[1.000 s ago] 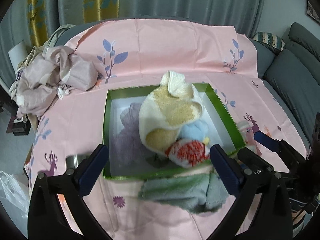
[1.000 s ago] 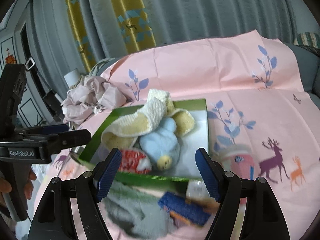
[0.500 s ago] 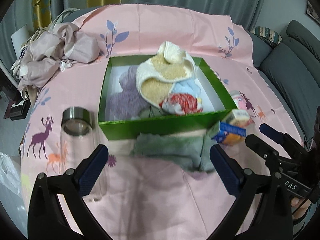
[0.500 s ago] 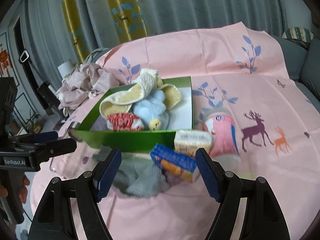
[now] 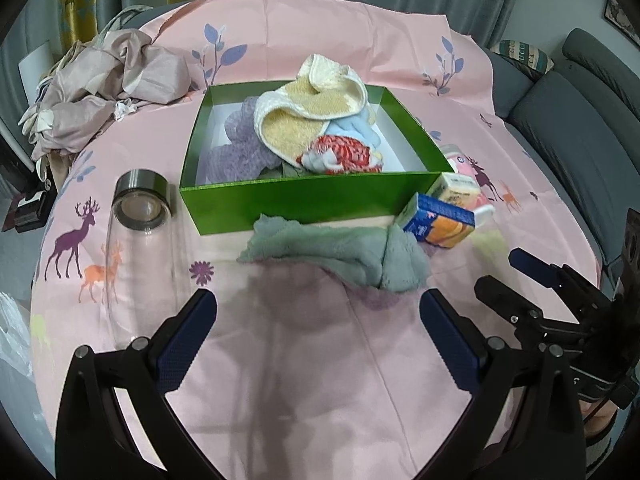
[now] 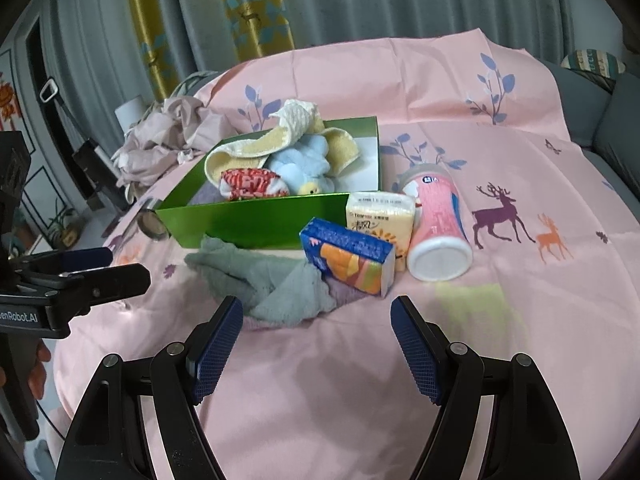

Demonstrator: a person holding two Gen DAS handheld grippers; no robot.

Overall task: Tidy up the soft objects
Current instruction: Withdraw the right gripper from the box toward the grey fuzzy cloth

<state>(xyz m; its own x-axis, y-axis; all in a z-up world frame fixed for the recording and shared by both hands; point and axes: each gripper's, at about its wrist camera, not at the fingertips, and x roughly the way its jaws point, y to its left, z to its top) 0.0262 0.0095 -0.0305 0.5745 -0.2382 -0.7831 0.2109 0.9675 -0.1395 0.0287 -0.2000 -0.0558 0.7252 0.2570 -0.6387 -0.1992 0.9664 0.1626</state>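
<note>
Grey-green towel (image 5: 340, 254) lies crosswise along green box (image 5: 304, 202) front.

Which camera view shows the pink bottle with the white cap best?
The right wrist view: the pink bottle lies on its side in full, cap toward the camera. In the left wrist view only a small part shows behind the green box and tissue packs.
</note>
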